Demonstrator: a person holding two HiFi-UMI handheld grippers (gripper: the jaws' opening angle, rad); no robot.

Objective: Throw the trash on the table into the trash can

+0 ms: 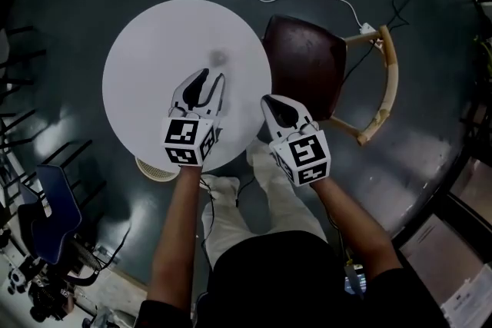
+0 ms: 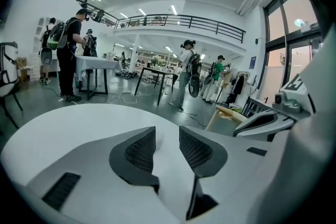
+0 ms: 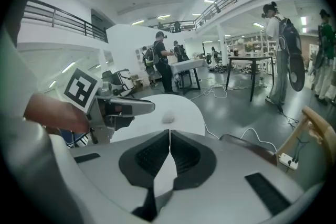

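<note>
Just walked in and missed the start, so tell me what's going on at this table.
A person holds a gripper in each hand over a round white table. The left gripper is open and empty, pointed toward a small crumpled scrap lying alone on the table, not yet touched. The right gripper is shut on nothing, near the table's edge beside a dark-seated chair. What looks like a pale bin shows under the table's near edge.
</note>
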